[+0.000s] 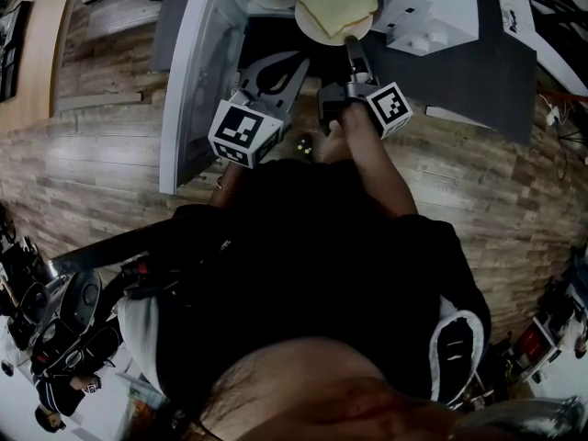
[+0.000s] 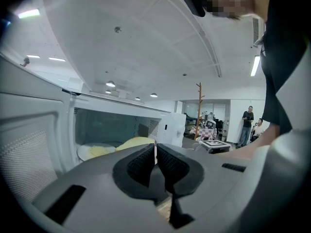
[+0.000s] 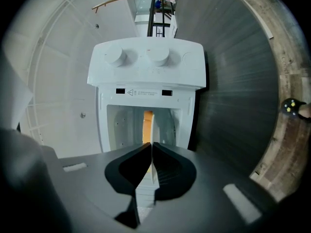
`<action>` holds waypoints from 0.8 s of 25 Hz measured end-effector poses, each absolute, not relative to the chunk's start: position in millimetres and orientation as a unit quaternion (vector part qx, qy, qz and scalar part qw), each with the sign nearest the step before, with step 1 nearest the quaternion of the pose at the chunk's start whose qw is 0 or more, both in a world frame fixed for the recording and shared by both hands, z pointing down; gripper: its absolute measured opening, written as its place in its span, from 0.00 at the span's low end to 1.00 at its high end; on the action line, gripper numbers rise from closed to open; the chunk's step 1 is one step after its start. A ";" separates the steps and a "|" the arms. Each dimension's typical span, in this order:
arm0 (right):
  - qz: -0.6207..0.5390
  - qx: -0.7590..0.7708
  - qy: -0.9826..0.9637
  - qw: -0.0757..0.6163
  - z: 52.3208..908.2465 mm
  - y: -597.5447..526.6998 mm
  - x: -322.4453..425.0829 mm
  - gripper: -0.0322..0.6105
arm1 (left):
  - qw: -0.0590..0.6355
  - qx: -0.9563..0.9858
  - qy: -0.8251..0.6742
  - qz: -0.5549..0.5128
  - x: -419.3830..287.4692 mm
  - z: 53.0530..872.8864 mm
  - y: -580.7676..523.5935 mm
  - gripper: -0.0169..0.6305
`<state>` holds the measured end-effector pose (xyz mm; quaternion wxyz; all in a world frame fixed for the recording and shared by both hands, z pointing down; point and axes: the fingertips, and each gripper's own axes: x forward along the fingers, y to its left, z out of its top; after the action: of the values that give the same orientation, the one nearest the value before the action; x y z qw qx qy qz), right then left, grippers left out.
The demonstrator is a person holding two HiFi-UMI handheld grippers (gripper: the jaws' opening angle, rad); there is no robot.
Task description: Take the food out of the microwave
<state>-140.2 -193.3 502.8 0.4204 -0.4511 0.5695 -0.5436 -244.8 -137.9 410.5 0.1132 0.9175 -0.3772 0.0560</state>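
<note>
A white microwave (image 1: 441,16) stands with its door (image 1: 188,81) swung open to the left. My right gripper (image 1: 349,39) is shut on the rim of a white plate (image 1: 312,28) that carries a sandwich (image 1: 338,7), just in front of the microwave's opening. In the right gripper view the plate (image 3: 151,130) shows edge-on between the jaws of the right gripper (image 3: 151,145), with the sandwich (image 3: 146,123) beside it. My left gripper (image 1: 301,62) hangs shut and empty left of the plate. A second plate of yellow food (image 2: 95,152) lies inside the cavity beyond the left gripper (image 2: 155,150).
The microwave rests on a dark grey surface (image 1: 496,72) above a wooden floor (image 1: 92,163). A small black object with yellow dots (image 1: 303,142) lies below the grippers. Two people (image 2: 248,118) are far back in the room.
</note>
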 end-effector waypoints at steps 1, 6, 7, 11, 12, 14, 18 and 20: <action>-0.546 -0.452 0.567 0.419 502.6 -190.9 -141.3 0.06 | 0.113 0.917 -0.377 0.056 -246.1 410.3 -136.3 0.04; -0.544 -0.446 0.562 0.435 496.5 -179.8 -143.3 0.06 | 0.110 0.918 -0.378 0.053 -250.7 407.5 -126.1 0.04; -0.540 -0.446 0.564 0.437 495.1 -177.4 -142.2 0.06 | 0.110 0.918 -0.377 0.054 -250.5 407.4 -123.8 0.04; -0.530 -0.444 0.572 0.442 492.1 -167.2 -141.2 0.06 | 0.108 0.921 -0.372 0.054 -250.7 407.8 -114.9 0.04; -0.530 -0.443 0.572 0.443 491.9 -164.6 -142.0 0.06 | 0.107 0.921 -0.371 0.052 -251.1 407.0 -112.8 0.04; -0.530 -0.442 0.574 0.440 490.8 -159.9 -143.7 0.06 | 0.105 0.923 -0.367 0.050 -250.9 404.8 -108.3 0.04; -0.529 -0.444 0.575 0.438 490.6 -151.5 -140.5 0.06 | 0.104 0.926 -0.361 0.050 -246.6 404.2 -101.1 0.04; -0.528 -0.444 0.573 0.442 490.0 -145.9 -135.0 0.06 | 0.105 0.926 -0.359 0.050 -242.0 404.0 -97.2 0.04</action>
<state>-135.0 -145.9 490.0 0.4422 -0.4439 0.5728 -0.5284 -242.0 -97.2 404.0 0.1050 0.9261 -0.3590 0.0496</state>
